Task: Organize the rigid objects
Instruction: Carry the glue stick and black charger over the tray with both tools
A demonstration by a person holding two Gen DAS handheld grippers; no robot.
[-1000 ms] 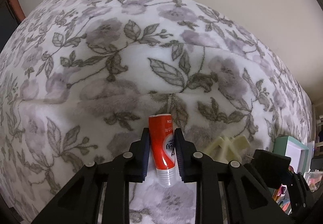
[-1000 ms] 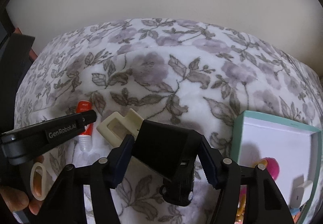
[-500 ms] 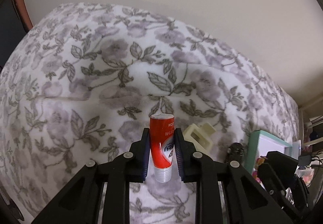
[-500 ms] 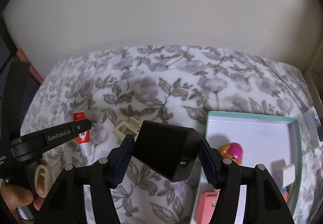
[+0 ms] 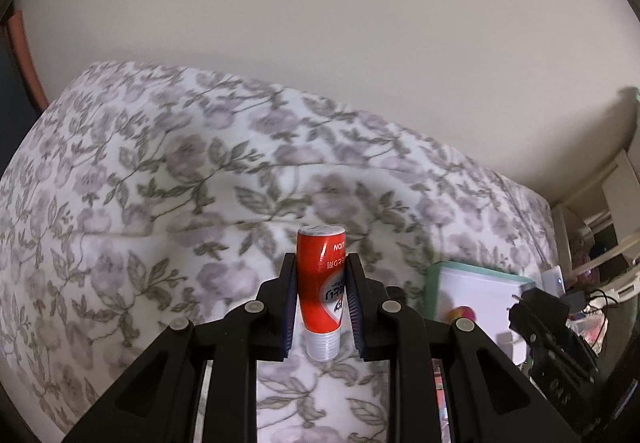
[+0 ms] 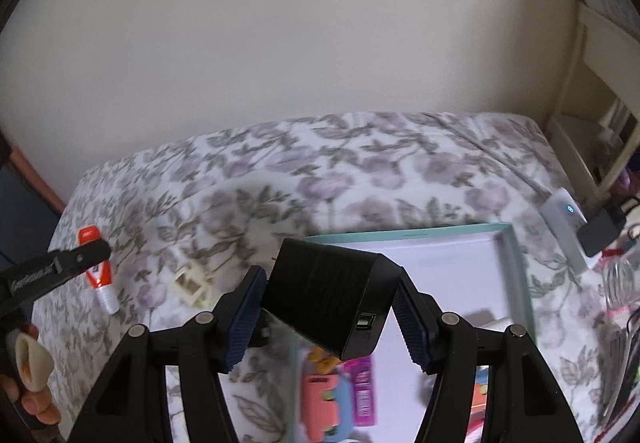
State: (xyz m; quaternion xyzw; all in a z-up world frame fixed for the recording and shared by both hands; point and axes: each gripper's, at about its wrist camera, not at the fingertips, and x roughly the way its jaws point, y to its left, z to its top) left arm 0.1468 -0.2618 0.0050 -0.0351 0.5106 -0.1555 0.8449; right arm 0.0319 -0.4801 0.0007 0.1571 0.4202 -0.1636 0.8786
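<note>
Glossy red tube pinched in left fingers; right fingers clamp boxy black charger.

We look down along each gripper's fingers, left view close over the bed, right view nearer its right edge, both sharing the teal box.

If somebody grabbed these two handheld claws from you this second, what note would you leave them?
Left gripper: shut on the red tube, held above the floral bedcover.
Right gripper: shut on the black charger, held over the teal-rimmed box.
Done: both are lifted; some colourful small items already lie in the box.
Left: set both in the box, then fetch the cream clip lying on the bedcover.
</note>
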